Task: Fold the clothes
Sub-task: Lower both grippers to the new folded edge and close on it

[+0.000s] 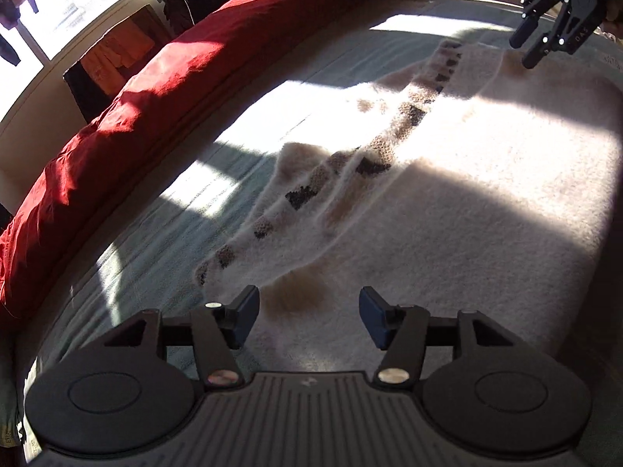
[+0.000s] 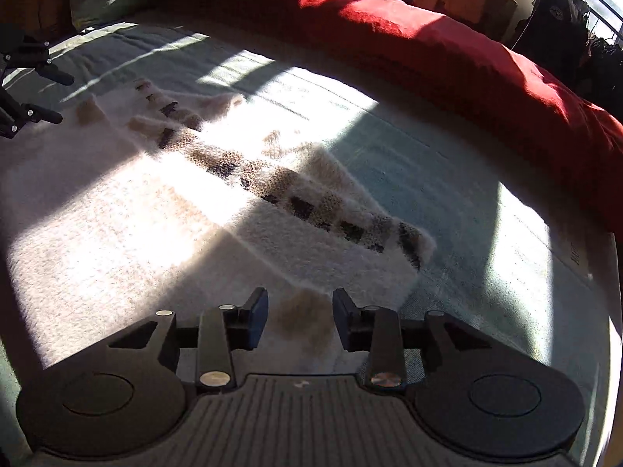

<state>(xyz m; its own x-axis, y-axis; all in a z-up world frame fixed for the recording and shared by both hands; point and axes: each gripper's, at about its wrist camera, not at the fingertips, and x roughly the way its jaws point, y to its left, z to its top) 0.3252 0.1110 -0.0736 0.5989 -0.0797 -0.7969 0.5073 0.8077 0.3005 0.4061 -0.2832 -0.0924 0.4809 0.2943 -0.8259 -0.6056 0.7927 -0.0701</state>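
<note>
Left wrist, fuzzy cream sweater point(image 1: 447, 202) (checked band), ribbed bedcover point(image 1: 163, 233)

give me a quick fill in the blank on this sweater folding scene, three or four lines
1. The fuzzy cream sweater lies flat on a pale green ____.
2. The bedding bunched along the far edge is ____ in colour.
3. The left hand-held gripper has its jaws ____, with nothing pinched.
4. The sweater's trim band carries dark ____ checks.

Missing words: bed cover; red; open; brown
</note>
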